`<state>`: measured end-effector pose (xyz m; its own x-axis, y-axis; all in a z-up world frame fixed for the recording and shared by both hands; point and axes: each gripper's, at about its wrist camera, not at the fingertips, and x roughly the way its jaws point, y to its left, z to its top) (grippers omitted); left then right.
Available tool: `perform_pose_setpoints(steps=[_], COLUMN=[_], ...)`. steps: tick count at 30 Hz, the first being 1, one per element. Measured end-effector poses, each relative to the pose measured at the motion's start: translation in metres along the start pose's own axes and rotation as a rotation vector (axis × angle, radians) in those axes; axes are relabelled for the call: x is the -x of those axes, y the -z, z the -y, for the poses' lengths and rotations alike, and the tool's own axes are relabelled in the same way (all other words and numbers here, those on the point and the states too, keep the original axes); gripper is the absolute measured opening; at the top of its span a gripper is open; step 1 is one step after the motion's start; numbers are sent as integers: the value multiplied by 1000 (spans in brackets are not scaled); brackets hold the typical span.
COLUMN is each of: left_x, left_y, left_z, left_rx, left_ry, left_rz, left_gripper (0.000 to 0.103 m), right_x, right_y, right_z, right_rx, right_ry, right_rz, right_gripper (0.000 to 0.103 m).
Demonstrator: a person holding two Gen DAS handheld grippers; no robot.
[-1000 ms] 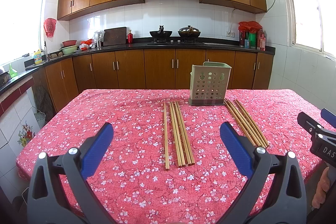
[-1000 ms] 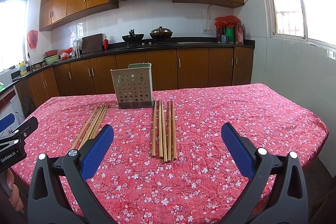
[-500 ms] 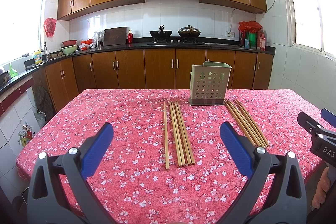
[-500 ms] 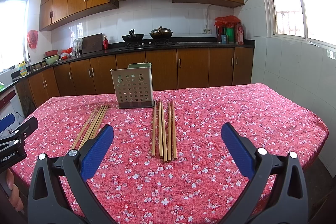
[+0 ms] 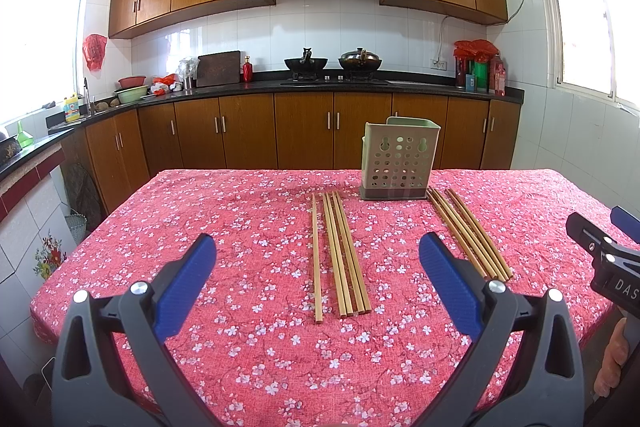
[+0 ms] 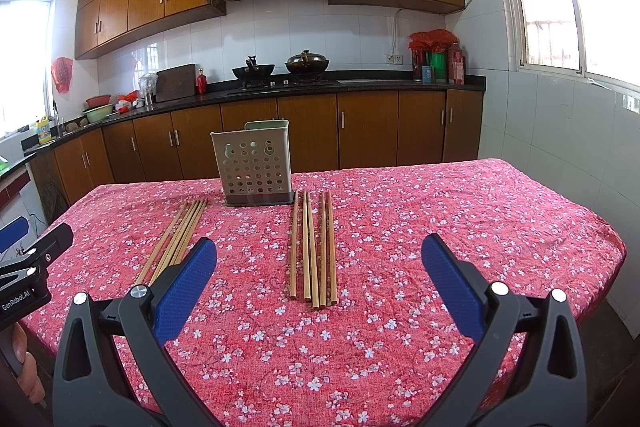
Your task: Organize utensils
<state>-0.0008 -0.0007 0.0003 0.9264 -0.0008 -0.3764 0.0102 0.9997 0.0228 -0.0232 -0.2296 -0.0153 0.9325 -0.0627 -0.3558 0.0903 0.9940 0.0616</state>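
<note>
Bamboo chopsticks (image 5: 340, 251) are laid lengthwise ahead of the spread, empty left gripper (image 5: 316, 279); the right gripper (image 6: 318, 279) (likewise spread, empty) is faced by another bundle (image 6: 314, 247).

Both the left gripper (image 5: 318, 255) and the right gripper (image 6: 320, 255) are built from dark grey plastic arms with triangular cut-outs, silver screws and ribbed blue pads (image 6: 185, 289). White lettering is printed on each housing. Bare skin is seen on a hand (image 5: 612, 359).
</note>
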Motion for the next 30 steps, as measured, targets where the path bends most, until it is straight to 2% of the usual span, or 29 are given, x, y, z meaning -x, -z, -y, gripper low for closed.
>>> perform_pose_setpoints(steps=[30], left_x=[-1], left_y=[0], left_z=[-1], left_rx=[0], left_ry=[0], left_rz=[-3], left_gripper=[99], right_x=[0], right_y=[0], right_z=[1], right_rx=[-1], right_ry=[-1], right_rz=[-1], right_gripper=[101])
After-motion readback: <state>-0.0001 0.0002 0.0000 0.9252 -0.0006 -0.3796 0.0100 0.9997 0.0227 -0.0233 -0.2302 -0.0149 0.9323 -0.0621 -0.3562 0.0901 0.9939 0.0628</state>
